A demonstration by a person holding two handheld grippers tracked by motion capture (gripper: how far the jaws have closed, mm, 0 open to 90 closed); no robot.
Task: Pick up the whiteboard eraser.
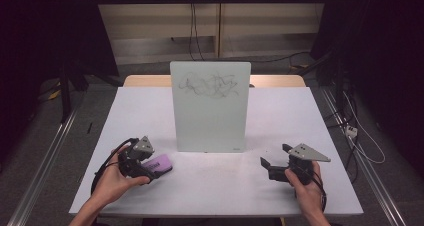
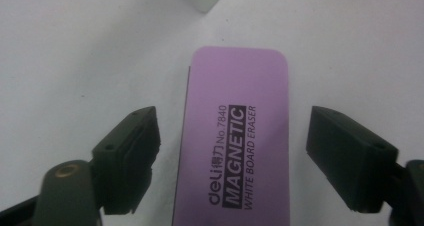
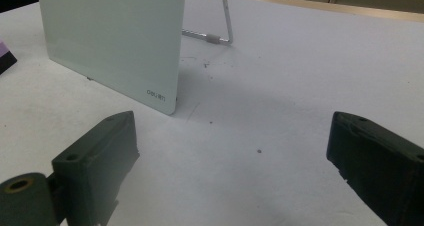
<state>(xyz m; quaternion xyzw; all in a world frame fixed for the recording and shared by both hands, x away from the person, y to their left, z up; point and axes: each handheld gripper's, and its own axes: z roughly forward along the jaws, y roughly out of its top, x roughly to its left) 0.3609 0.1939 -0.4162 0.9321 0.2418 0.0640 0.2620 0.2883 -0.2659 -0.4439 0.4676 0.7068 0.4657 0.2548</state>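
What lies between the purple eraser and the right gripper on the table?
Bare table only, seen in the high view, between the eraser and the right gripper.

Legible markings: eraser and whiteboard

Purple eraser [image 2: 235,136]: black print "deli", Chinese characters, "No.7840", "MAGNETIC" in a black bar, "WHITE BOARD ERASER" beneath. Whiteboard [image 3: 110,41]: small grey "deli" logo at its lower corner; black scribbles, unreadable, near the top.
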